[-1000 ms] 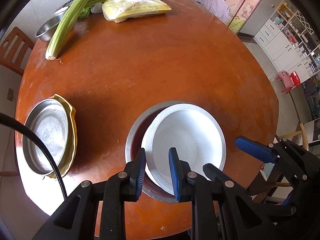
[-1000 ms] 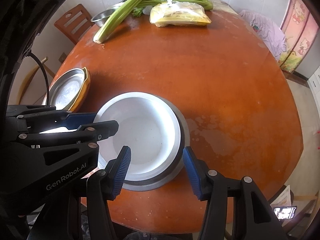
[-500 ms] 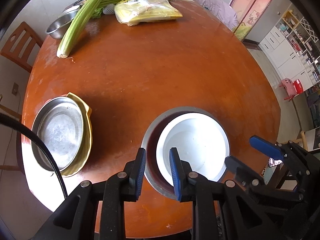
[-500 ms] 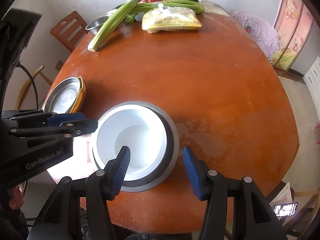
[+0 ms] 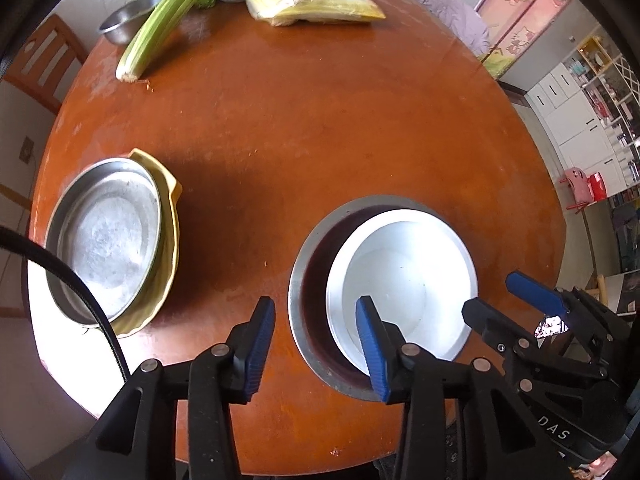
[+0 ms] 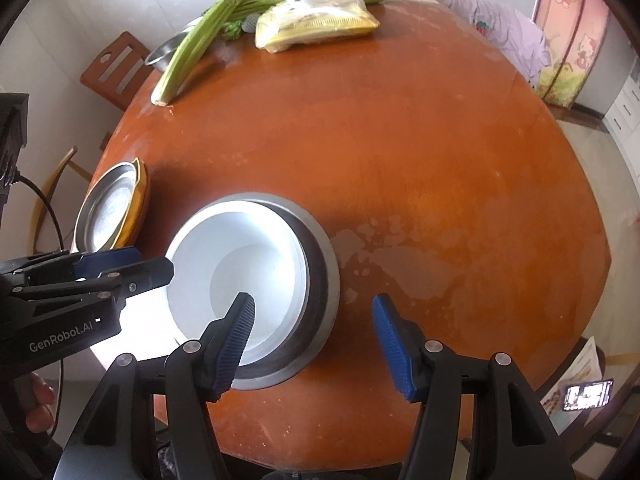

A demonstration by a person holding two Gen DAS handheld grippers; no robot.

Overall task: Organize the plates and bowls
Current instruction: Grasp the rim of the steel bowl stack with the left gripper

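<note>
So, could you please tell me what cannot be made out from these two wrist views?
- Yellow dish, left wrist view: its inside is hidden by the metal plate in it.
- Steel bowl, both views: its bottom is hidden by the white bowl.
- Small metal bowl, left wrist view: partly covered by celery.

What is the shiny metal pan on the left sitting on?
The metal pan sits inside a yellow dish. Only the dish's rim and right side show; the pan covers its inside, so anything beneath is hidden.
</note>
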